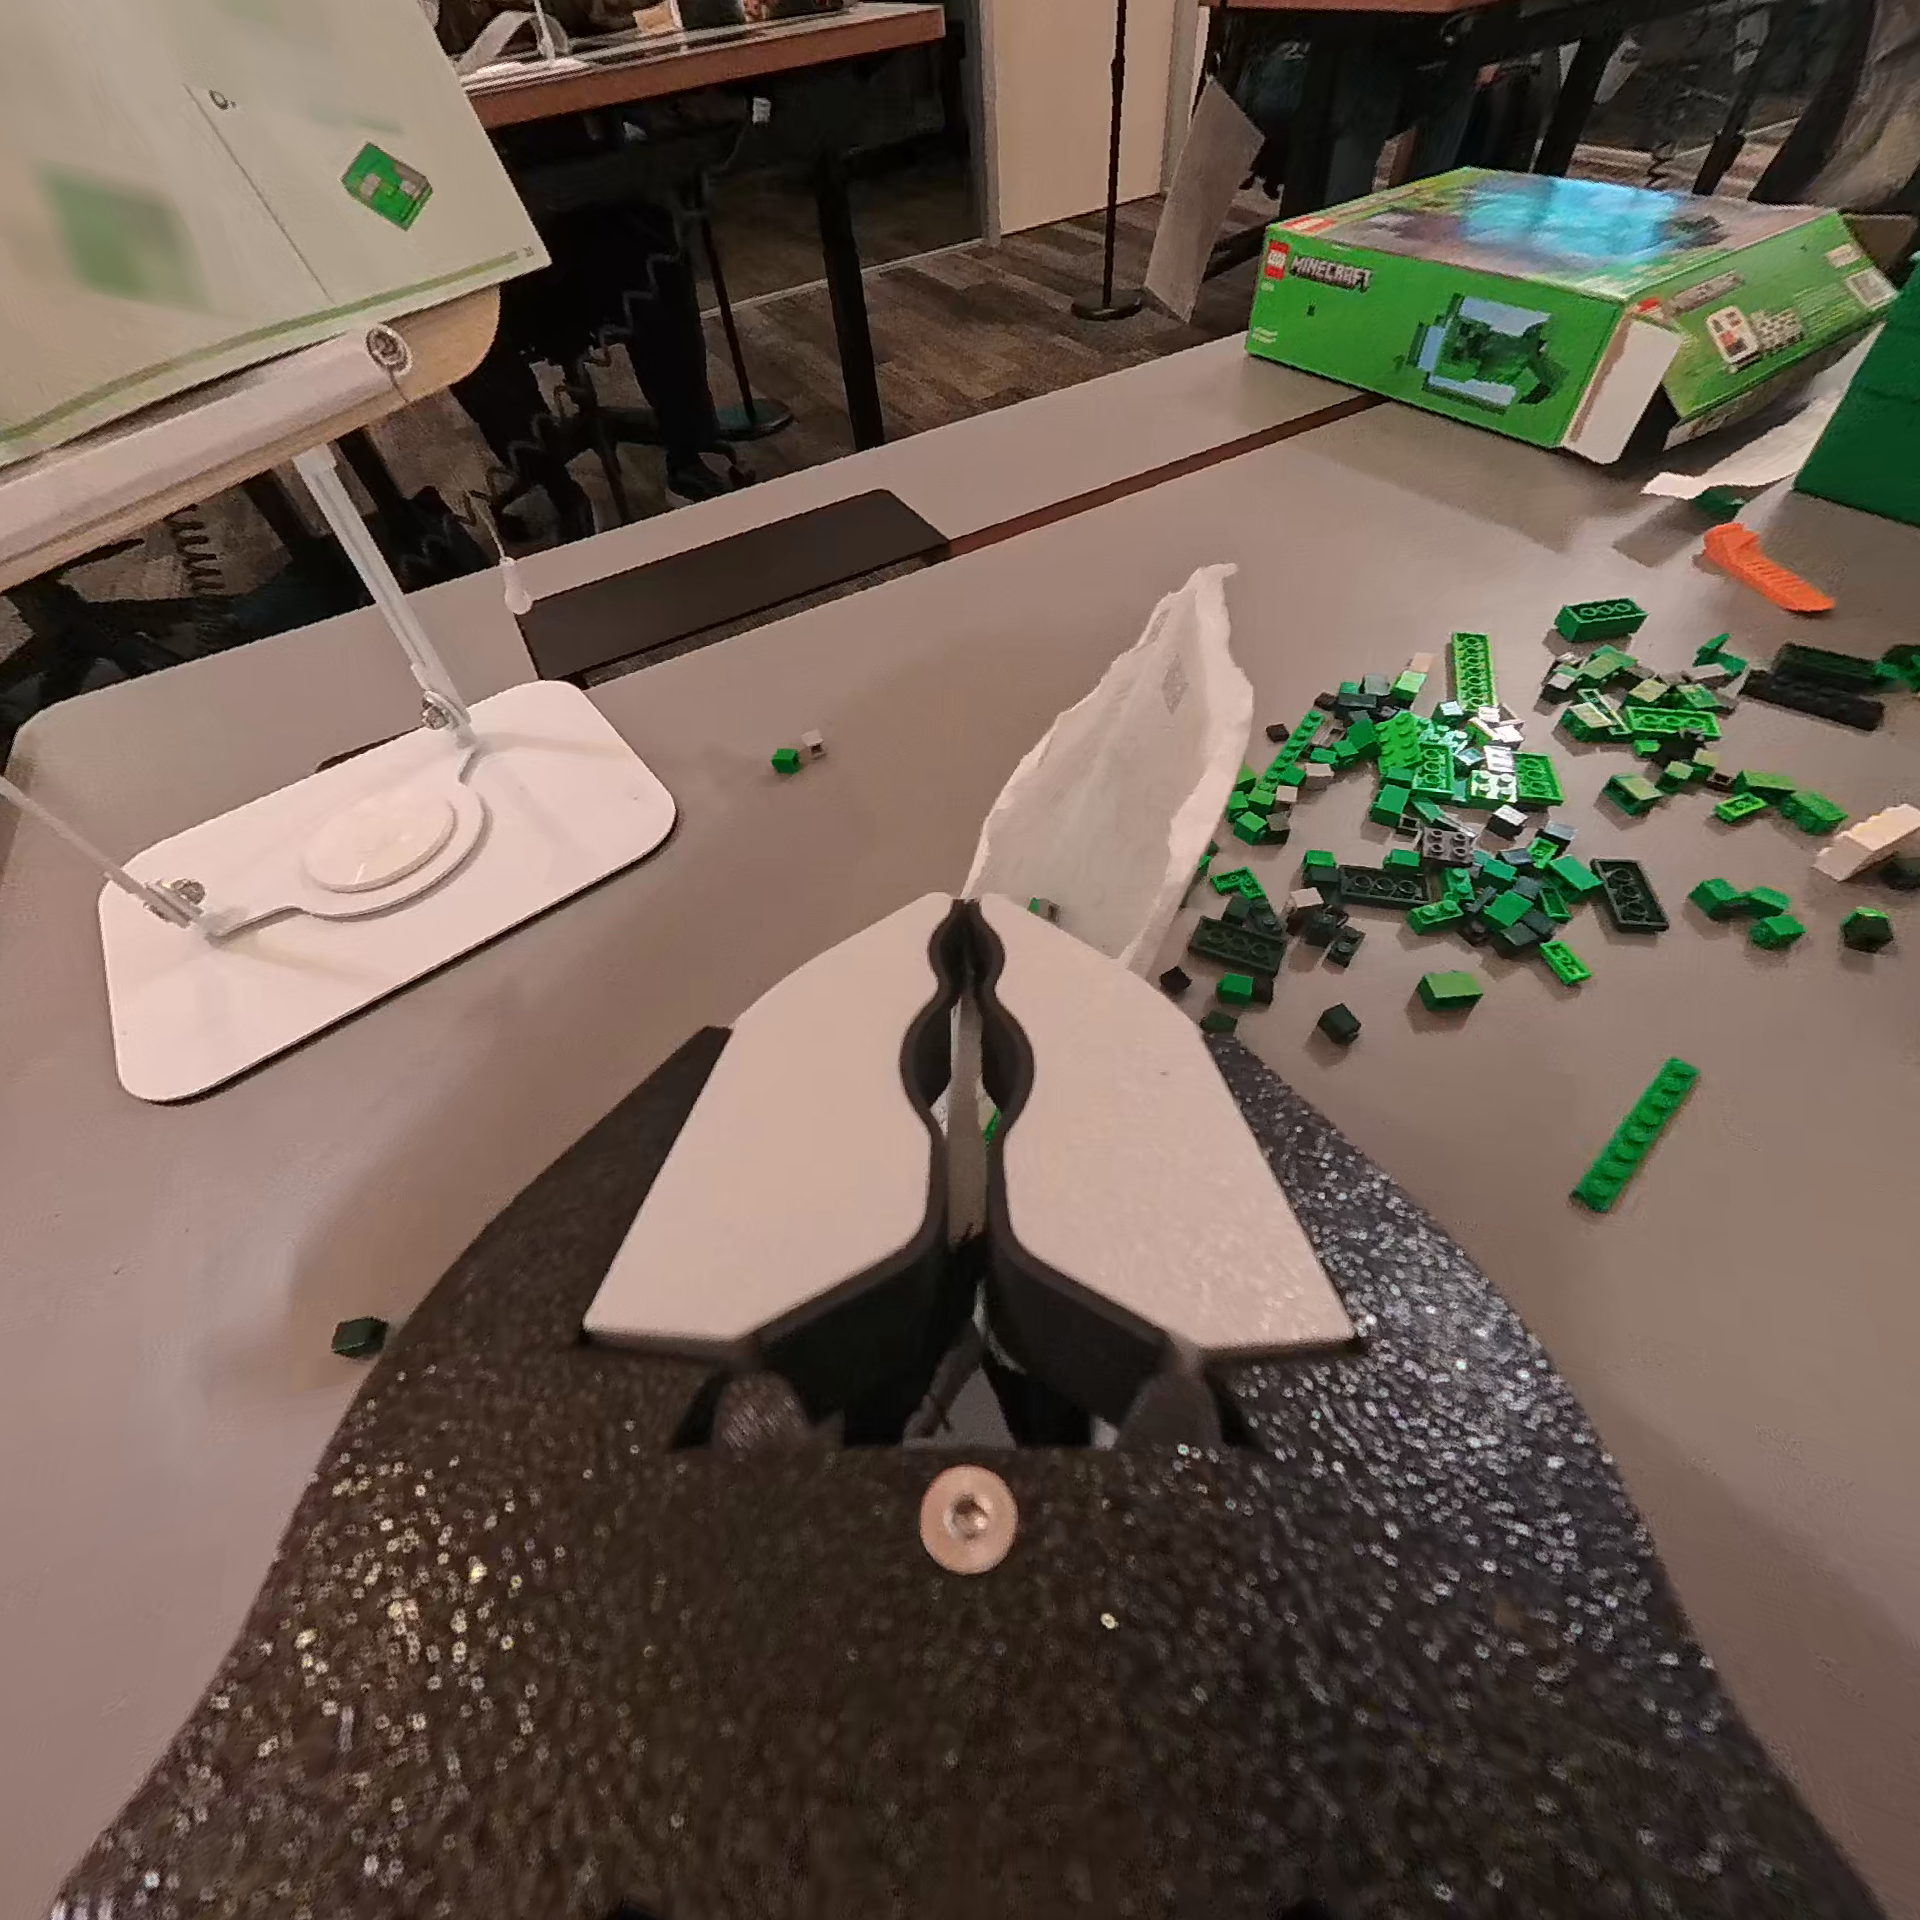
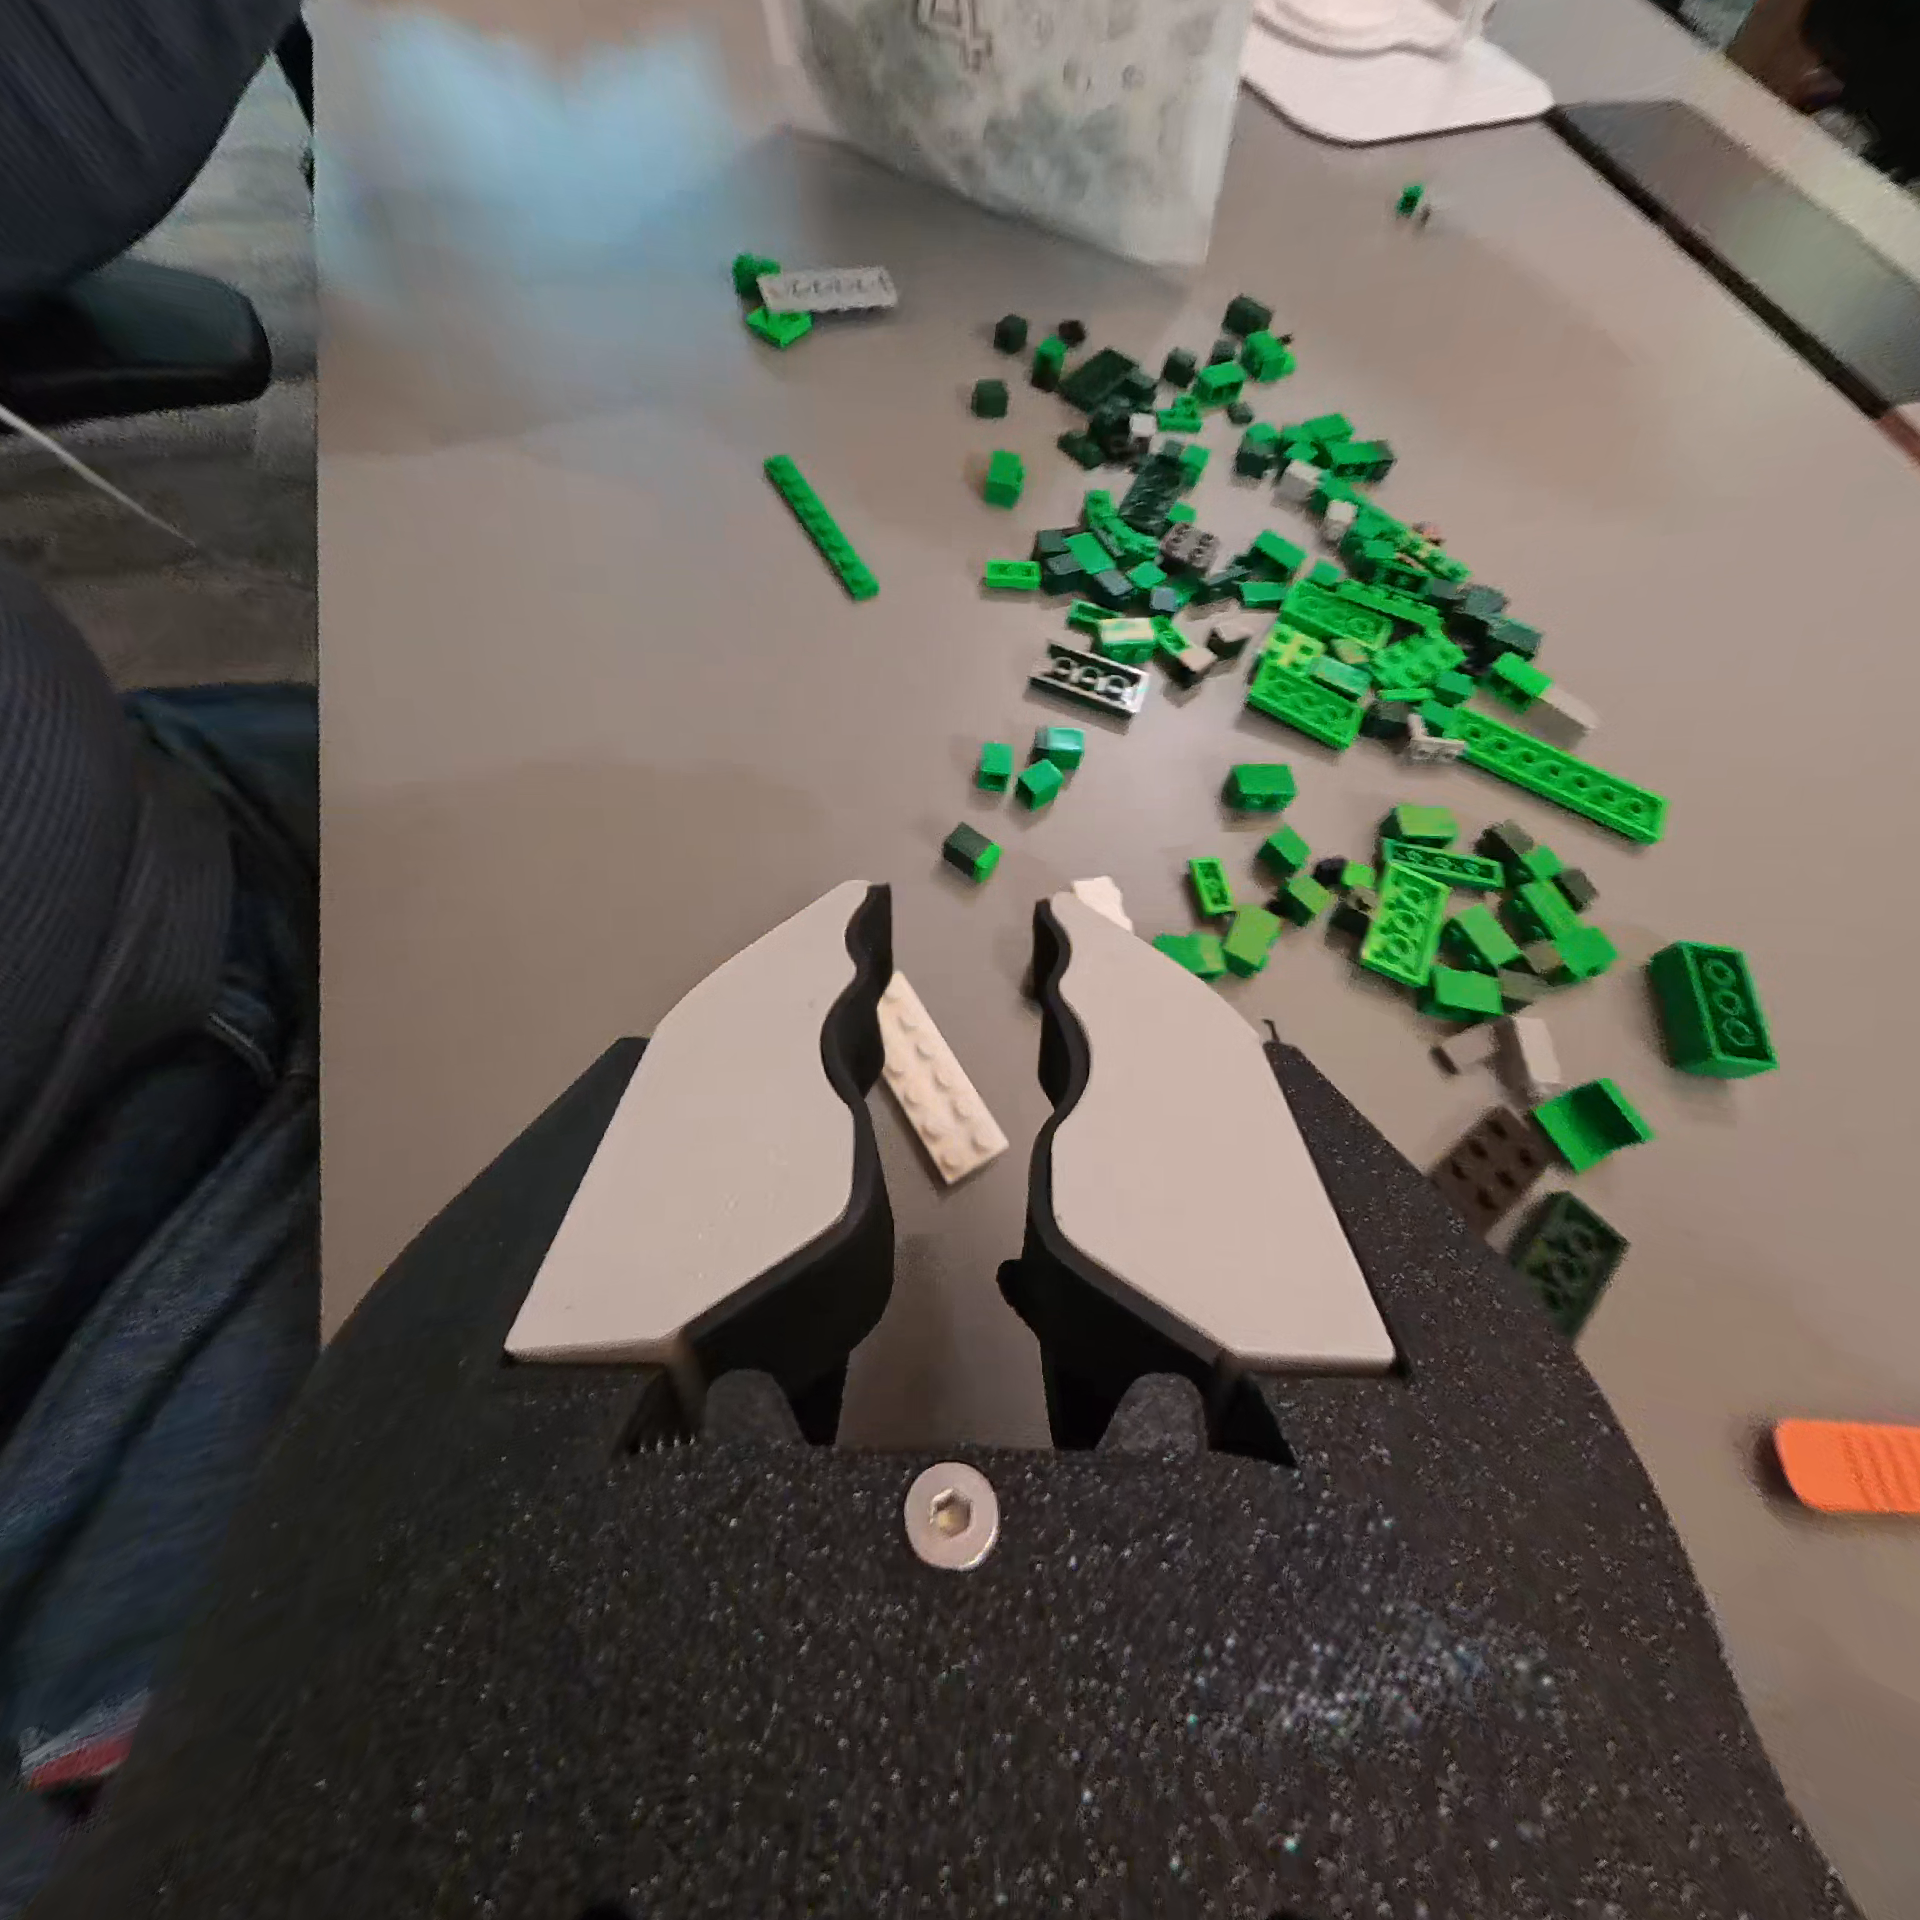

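Note:
My left gripper is shut on the edge of a white paper bag, which rises from the grey table just beyond the fingertips. The same bag stands at the far end in the right wrist view. My right gripper is open and low over the table. A white studded plate lies flat between its fingers, close to the left one, not gripped. A small white piece sits at the right fingertip. A scattered pile of green bricks lies ahead to the right, and also shows in the left wrist view.
A long green plate lies apart from the pile. An orange brick separator lies to the right. A green toy box lies at the back right. A white stand base holds an open booklet. A person's legs are at the table edge. Spacing between my two grippers at the tips: around 35 centimetres.

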The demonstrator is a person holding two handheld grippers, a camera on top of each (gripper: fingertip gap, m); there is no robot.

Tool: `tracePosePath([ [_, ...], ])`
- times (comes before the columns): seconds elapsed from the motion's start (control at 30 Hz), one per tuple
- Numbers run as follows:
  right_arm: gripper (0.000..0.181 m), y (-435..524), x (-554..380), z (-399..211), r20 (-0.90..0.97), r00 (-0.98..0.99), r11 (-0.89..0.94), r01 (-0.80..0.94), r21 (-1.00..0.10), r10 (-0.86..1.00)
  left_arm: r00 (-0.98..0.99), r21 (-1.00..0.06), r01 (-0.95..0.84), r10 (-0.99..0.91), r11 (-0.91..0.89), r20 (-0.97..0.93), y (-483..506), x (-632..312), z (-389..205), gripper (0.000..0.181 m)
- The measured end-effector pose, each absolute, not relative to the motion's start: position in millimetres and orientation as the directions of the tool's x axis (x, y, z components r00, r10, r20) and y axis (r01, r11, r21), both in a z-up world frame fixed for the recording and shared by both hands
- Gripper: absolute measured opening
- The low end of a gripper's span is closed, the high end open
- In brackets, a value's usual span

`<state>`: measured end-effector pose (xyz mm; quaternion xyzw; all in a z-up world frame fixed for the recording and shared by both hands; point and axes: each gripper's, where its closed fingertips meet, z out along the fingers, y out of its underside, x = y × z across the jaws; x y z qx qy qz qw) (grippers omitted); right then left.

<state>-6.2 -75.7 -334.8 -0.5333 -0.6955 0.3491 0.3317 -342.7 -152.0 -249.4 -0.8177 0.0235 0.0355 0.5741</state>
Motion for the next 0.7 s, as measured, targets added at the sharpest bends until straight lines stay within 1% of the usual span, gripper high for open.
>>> tracePosePath([
  [0.1,0.026,-88.6,-21.9,-339.6,0.108,-0.266,0.238,0.526,-0.817,0.958,0.997,-0.940,-0.077,-0.007,-0.333,-0.079,-153.5,-341.1,-246.8,0.000],
  [0.27,0.027,-94.2,-57.9,-334.5,0.161,-0.321,0.306,0.478,-0.823,0.933,0.998,-0.944,-0.067,-0.003,-0.322,-0.069,-159.8,-345.2,-240.9,0.000],
  [0.33,0.026,-92.2,-70.1,-335.2,0.166,-0.335,0.322,0.490,-0.810,0.927,0.998,-0.948,-0.056,0.003,-0.313,-0.060,-163.0,-348.4,-238.1,0.000],
  [0.47,0.024,-95.6,-93.1,-343.0,0.191,-0.415,0.408,0.535,-0.740,0.890,0.999,-0.956,-0.041,0.017,-0.290,-0.048,-168.2,-355.1,-232.5,0.000],
  [0.6,0.025,-100.2,-110.9,-351.5,0.194,-0.535,0.522,0.573,-0.631,0.822,0.999,-0.960,-0.033,0.025,-0.278,-0.041,-169.7,-358.4,-230.4,0.000],
  [0.67,0.025,-96.4,-121.4,-348.8,0.216,-0.544,0.544,0.566,-0.620,0.811,0.999,-0.961,-0.033,0.026,-0.274,-0.042,-169.5,-358.6,-229.5,0.000],
  [0.7,0.025,-93.4,-127.3,-345.6,0.225,-0.525,0.532,0.560,-0.635,0.821,0.999,-0.962,-0.034,0.027,-0.272,-0.043,-169.4,-358.5,-228.9,0.000],
])
